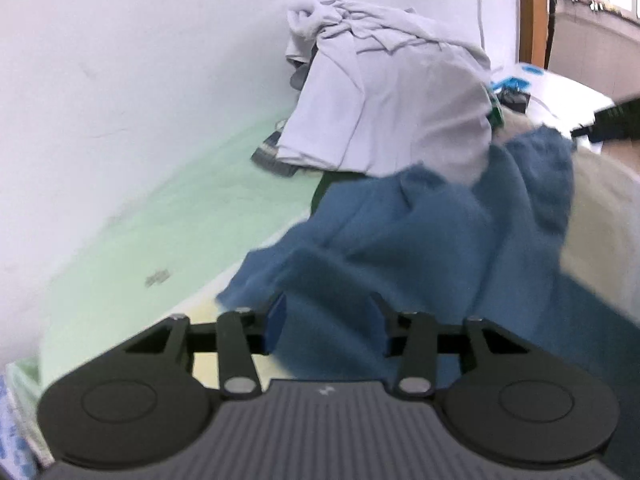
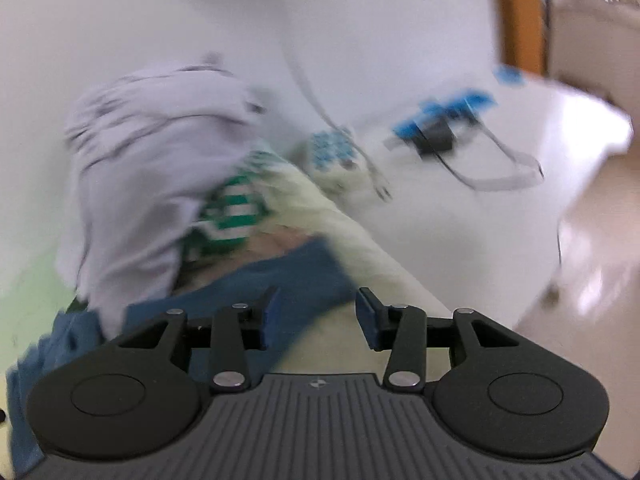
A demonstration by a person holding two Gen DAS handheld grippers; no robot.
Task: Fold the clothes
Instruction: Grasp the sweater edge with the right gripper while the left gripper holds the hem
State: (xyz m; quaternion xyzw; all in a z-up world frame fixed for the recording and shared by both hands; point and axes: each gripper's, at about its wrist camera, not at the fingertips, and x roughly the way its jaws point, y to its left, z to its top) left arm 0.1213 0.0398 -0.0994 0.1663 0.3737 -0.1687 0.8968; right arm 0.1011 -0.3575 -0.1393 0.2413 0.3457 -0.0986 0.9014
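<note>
Left hand-held gripper (image 1: 326, 320) spread, blue garment (image 1: 420, 232) bunched between its jaws; right hand-held gripper (image 2: 316, 312) also spread over the same cloth's edge. Soft, light, floppy stuff — likely best pinched at a hem. White clothes pile (image 1: 384, 92) crowds behind; green worktop (image 1: 160, 232) offers room left.

Perhaps cables (image 2: 472, 168), badly blurred

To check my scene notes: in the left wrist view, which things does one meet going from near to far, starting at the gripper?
Left gripper, jaws apart → blue garment → pile of pale grey clothes → white wall.
</note>
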